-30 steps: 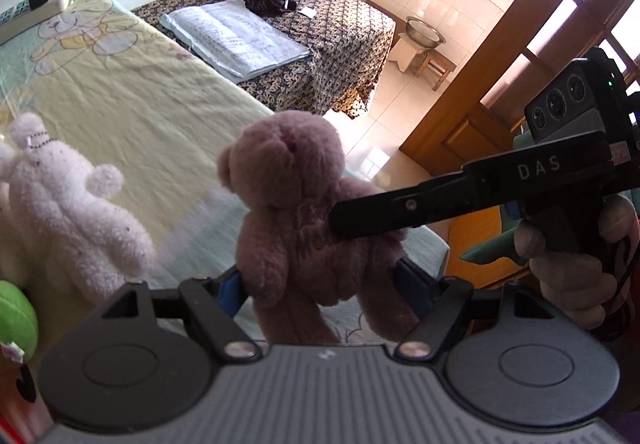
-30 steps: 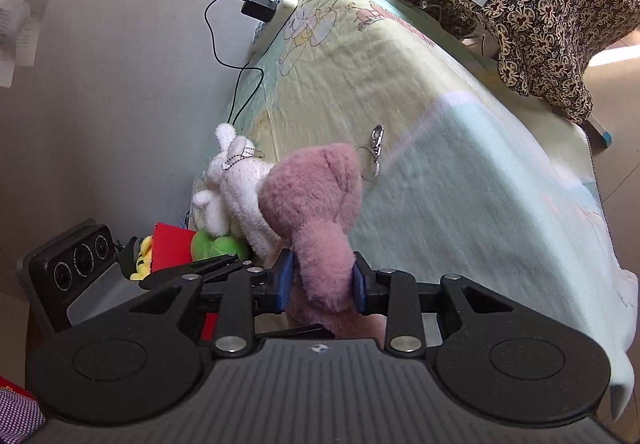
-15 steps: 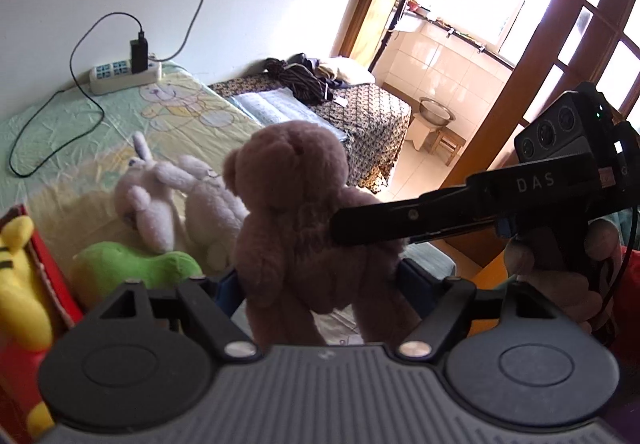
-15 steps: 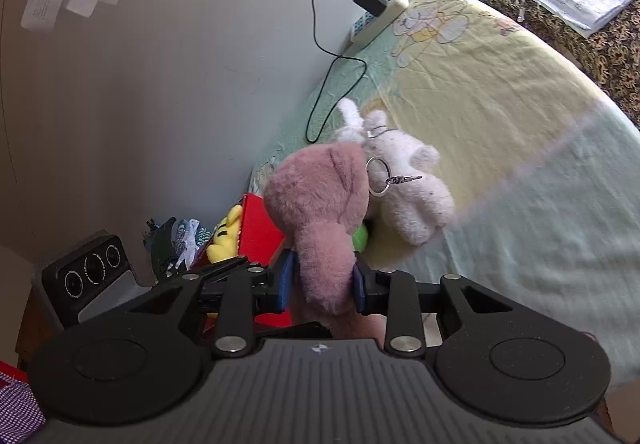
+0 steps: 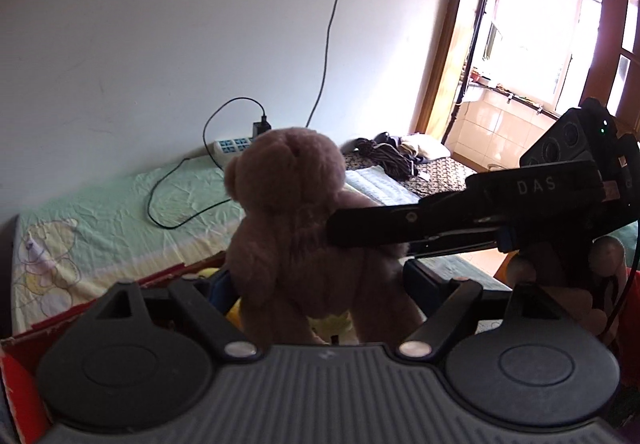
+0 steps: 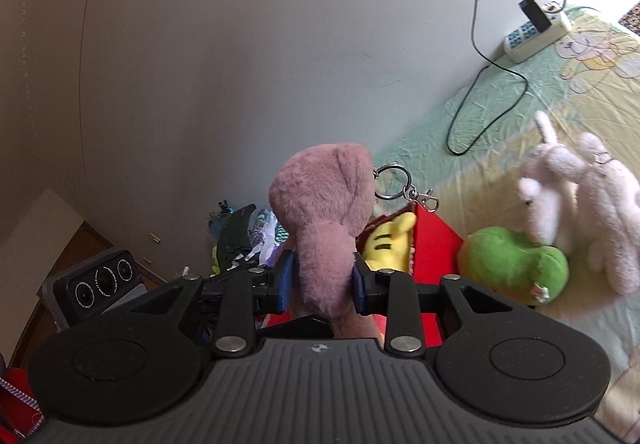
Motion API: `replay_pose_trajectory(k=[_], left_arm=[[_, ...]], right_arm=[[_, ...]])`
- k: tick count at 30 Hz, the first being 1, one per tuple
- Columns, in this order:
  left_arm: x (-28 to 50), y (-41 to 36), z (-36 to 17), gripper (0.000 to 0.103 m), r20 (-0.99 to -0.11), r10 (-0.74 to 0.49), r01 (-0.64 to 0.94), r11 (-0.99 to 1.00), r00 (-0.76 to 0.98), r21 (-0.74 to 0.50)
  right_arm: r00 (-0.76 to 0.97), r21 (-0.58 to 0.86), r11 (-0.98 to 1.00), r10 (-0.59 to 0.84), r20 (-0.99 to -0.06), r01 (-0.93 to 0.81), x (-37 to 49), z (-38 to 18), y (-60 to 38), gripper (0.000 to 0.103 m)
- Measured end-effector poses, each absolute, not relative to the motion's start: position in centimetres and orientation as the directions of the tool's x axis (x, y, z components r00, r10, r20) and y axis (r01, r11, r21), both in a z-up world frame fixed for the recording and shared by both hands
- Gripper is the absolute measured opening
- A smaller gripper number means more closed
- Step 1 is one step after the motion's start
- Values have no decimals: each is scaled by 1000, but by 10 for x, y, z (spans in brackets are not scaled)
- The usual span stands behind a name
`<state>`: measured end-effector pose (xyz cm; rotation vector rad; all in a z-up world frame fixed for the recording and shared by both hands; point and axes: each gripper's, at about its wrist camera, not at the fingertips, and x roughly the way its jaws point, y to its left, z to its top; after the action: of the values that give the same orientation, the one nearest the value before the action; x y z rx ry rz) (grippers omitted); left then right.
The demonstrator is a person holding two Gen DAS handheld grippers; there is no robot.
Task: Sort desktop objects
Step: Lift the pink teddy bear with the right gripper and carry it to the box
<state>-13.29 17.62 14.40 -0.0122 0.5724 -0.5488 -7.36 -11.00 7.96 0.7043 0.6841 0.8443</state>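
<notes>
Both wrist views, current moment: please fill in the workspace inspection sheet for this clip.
Surface: bed sheet, pale green and yellow with cartoon prints, wrinkled.
Job's things: pink teddy bear held in the air above the red box; a key ring hangs from its head. Yellow plush in the box. Green plush and white bunny lie on the sheet beside the box.
Clutter: books and dark clothes on the patterned table.
Grippers: right gripper jaws clamp the bear's body; left gripper jaws sit either side of its legs, contact unclear.
Cables: power strip with a black charger and looping cord.
Surroundings: white wall, bright window.
</notes>
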Motion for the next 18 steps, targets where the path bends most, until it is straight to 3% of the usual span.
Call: replay_pose_trajectory(k=[7, 18], left_arm=[[-122, 221, 129, 85, -545, -455, 412, 887, 705, -208], [-91, 261, 75, 86, -651, -450, 335, 892, 611, -303]], right_arm=[[462, 768, 459, 853, -241, -447, -54, 81, -55, 32], [443, 714, 580, 800, -406, -393, -43, 55, 12, 32]])
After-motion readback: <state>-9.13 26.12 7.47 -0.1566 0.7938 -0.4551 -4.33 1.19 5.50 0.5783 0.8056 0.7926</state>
